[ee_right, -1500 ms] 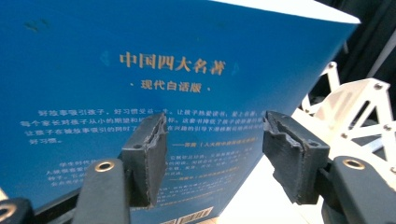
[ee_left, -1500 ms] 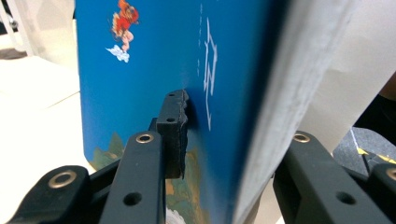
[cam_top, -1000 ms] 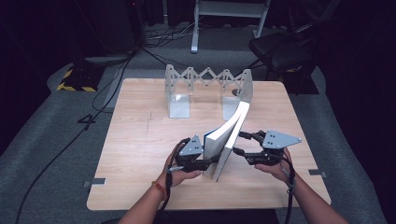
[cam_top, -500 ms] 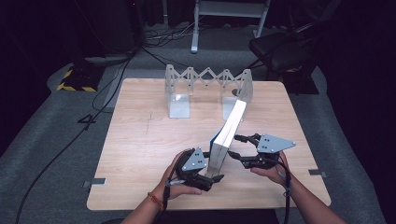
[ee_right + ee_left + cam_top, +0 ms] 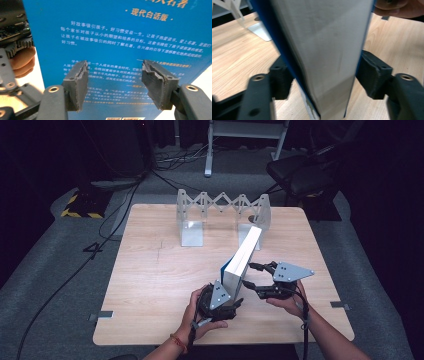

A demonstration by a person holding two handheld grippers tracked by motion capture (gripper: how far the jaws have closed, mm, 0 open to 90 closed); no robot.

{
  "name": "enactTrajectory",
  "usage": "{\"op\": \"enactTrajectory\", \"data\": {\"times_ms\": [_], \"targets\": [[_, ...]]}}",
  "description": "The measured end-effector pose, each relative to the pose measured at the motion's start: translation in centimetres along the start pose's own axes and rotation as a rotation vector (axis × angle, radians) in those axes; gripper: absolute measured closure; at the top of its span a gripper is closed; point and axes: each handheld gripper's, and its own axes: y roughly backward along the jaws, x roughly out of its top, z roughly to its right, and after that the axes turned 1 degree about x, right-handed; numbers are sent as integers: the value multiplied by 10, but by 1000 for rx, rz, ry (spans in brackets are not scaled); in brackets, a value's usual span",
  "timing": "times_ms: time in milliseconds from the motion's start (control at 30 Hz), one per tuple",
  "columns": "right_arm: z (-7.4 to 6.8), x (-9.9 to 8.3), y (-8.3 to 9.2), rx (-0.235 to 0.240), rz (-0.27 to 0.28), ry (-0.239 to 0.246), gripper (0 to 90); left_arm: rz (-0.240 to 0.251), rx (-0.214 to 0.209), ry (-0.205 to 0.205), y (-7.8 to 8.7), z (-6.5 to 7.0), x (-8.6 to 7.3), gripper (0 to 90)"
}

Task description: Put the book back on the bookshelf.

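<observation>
Left hand-held gripper point(image 5: 322, 82) jaws closing around book point(image 5: 322, 50) (contact unclear); right hand-held gripper point(image 5: 115, 85) wide, unclamped.

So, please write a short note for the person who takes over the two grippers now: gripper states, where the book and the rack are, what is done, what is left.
Left gripper: jaws on either side of the book's near end, just been closing; contact with the covers not certain.
Right gripper: open, jaws facing the blue back cover, not clamping.
Book: on edge on the table, tilted, leaning away toward the rack.
Expanding rack: at the table's far side, apart from the book.
Done: book raised on edge.
Left, probably: secure the grip, carry the book to the rack.
</observation>
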Motion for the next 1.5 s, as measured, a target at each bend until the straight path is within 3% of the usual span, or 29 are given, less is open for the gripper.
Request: {"op": "enactTrajectory", "data": {"times_ms": [67, 233, 433, 633, 800, 1000, 1267, 1500], "targets": [[2, 0, 0, -8, 2, -6, 381, 2, 12, 8, 0, 0, 0, 411], [3, -1, -2, -12, 8, -16, 380, 6, 22, 16, 0, -1, -1, 430], [7, -2, -1, -38, 6, -21, 386, 10, -26, 41, 5, -13, -4, 511], [13, -8, 4, -58, -2, -15, 377, -5, -47, 15, 11, -21, -5, 547], [28, -18, 13, -76, -10, -38, 360, -23, -95, -12, 20, -28, -7, 574], [36, -26, 15, -27, -39, -29, 330, -45, -194, -42, 31, -44, -10, 586], [38, -27, 11, 54, -50, -20, 307, -73, -276, -63, 44, -61, -15, 591], [40, -26, -1, 118, -69, -17, 297, -80, -304, -66, 50, -70, -17, 590]]}}
